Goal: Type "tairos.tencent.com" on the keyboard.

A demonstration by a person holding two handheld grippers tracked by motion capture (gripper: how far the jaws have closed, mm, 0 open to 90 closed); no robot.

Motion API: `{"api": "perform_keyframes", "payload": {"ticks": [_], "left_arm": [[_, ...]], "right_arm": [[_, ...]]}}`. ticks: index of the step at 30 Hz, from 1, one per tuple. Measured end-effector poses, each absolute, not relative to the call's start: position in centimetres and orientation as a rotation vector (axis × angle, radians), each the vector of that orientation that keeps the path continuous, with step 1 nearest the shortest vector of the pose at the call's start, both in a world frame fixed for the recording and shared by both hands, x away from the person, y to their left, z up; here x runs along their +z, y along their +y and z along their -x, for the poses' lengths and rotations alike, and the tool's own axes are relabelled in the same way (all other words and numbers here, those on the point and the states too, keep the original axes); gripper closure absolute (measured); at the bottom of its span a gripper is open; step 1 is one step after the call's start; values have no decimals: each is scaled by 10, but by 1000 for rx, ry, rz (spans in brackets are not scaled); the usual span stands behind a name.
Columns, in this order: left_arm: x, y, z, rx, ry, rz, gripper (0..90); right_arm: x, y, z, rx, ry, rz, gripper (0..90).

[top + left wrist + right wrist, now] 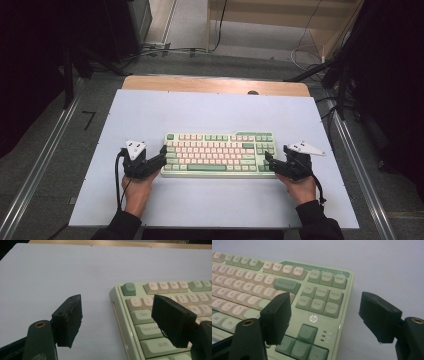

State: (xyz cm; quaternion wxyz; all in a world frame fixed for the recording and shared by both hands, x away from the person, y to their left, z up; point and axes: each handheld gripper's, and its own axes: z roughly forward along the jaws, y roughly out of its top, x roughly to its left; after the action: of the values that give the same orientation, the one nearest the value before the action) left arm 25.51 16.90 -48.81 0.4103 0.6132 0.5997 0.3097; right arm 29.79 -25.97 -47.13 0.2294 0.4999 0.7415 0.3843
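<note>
Both the left hand-held gripper (161,156) and right hand-held gripper (270,161) gape, straddling the ends of the mint-green plastic keyboard (219,153) with cream keys; an uneven squeeze could press keys or tilt it off the white surface (210,112).

white table top (150,107), cables (165,50) beyond
</note>
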Motion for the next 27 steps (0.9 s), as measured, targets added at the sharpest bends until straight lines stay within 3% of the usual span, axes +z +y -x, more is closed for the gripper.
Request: {"api": "perform_keyframes", "payload": {"ticks": [6, 13, 22, 27], "left_arm": [[-488, 163, -256, 761, 1489, -1555, 290], [-488, 155, -258, 743, 1461, -1564, 340], [-487, 147, -258, 721, 1434, -1572, 424], [-486, 145, -258, 718, 1421, -1572, 535]], "right_arm": [[-472, -251, -298, 1064, 2067, -1338, 272], [-471, -243, -297, 1090, 2072, -1313, 386], [-470, -238, -298, 1128, 2110, -1282, 714], [-470, -235, -298, 1115, 2118, -1267, 867]]}}
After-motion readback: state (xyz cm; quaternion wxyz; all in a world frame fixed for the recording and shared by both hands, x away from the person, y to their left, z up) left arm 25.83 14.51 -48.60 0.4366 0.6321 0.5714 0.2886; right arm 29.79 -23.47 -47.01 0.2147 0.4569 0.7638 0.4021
